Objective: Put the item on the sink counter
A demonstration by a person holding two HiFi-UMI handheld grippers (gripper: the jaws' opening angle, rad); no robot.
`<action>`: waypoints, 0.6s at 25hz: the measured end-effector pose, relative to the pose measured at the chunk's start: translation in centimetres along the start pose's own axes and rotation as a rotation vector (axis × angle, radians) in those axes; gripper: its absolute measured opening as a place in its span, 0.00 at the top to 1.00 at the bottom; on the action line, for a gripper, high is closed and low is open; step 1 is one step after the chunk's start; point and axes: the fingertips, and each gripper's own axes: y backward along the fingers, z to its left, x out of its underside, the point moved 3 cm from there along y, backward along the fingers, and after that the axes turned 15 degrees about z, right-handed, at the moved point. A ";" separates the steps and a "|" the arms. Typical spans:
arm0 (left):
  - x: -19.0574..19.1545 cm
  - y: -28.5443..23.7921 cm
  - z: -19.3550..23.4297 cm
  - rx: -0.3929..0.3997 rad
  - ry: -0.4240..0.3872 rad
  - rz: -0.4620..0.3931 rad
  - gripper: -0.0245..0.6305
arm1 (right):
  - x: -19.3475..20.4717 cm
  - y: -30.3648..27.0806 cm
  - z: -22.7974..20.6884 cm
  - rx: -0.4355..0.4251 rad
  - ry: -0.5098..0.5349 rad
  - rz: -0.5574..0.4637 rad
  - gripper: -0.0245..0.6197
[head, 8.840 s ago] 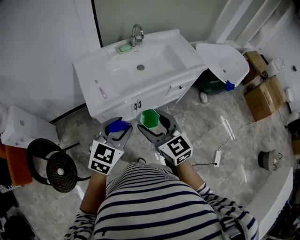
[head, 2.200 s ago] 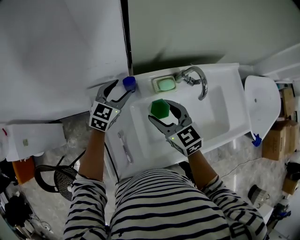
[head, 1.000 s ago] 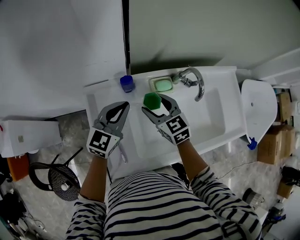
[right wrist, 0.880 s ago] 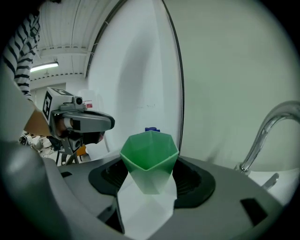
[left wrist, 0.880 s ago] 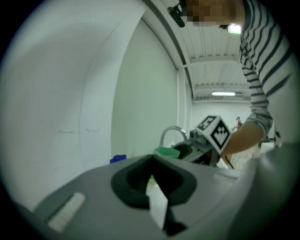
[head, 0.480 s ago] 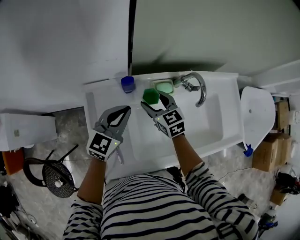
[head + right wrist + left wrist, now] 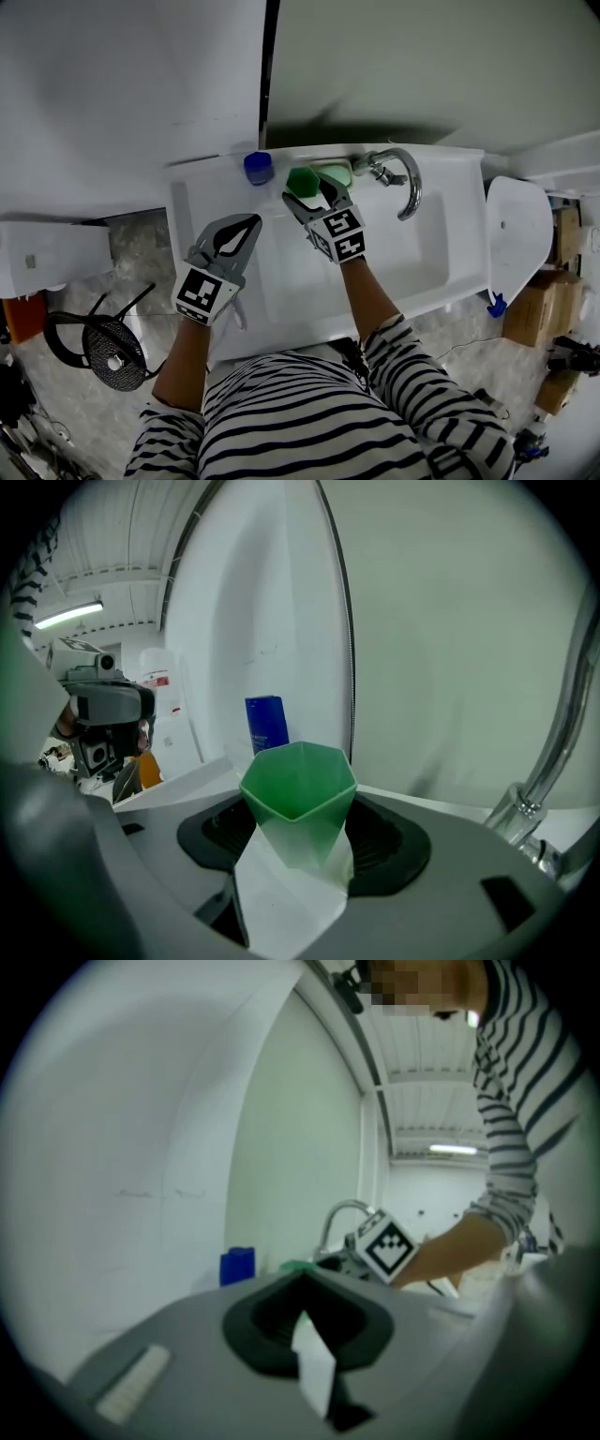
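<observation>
Left tongs (image 7: 251,223): pressed together, nothing between them, over the left side of the white sink bench (image 7: 192,202). Right tongs (image 7: 311,194): clamped on the green faceted cup (image 7: 300,180), upright, at the back rim; base possibly touching the bench, unclear. Behind: blue container (image 7: 258,167) to the cup's left, soap dish (image 7: 337,172) just right, tap (image 7: 401,180) farther right.
</observation>
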 end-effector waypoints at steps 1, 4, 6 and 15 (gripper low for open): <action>0.1 -0.1 0.0 0.001 0.000 0.002 0.95 | 0.1 -0.3 -0.1 0.002 0.002 0.005 0.50; 0.3 -0.2 0.1 0.008 -0.001 0.009 0.95 | 0.5 -1.4 -0.4 0.004 0.005 0.019 0.50; 0.5 -0.2 0.3 0.012 -0.002 0.012 0.95 | 0.6 -2.0 -0.6 0.006 0.004 0.026 0.50; 1.3 0.1 1.3 0.007 0.010 0.012 0.95 | 1.1 -3.6 -1.4 0.016 -0.007 0.044 0.50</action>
